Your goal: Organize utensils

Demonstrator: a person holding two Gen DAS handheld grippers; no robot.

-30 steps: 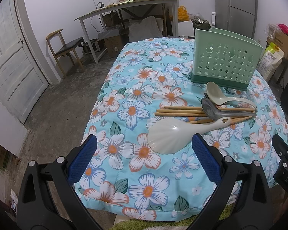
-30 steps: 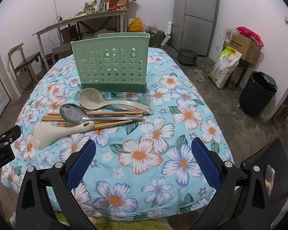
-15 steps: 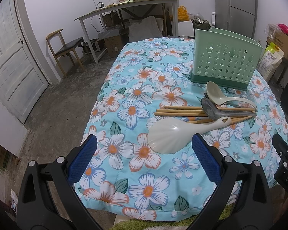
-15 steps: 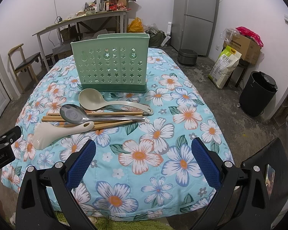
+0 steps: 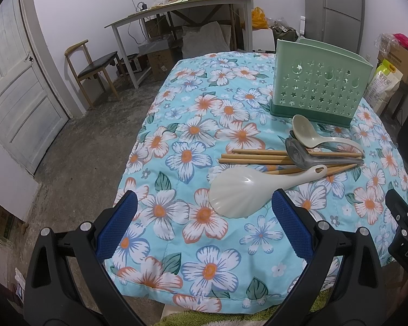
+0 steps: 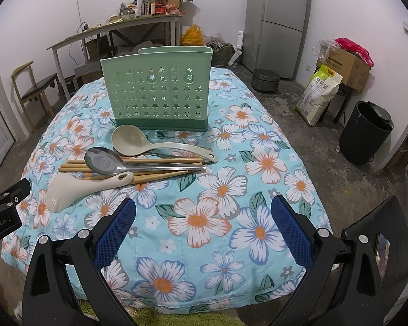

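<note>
both grippers, left gripper [image 5: 202,217] and right gripper [image 6: 202,220], hover with jaws spread wide, empty. the utensils lie piled on the worktop [image 6: 231,203] before the green holder [image 6: 160,92]. we'd take the rice paddle [image 5: 247,190] first, by its handle, since it lies nearest.

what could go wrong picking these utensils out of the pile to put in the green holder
The metal spoon lies across the chopsticks, so lifting either could drag or scatter the rest. The rice paddle has its handle resting on the chopsticks too. The green holder stands on a soft quilted cloth, so a nudge while inserting might tip it. Both the left gripper and right gripper are open and empty.
</note>
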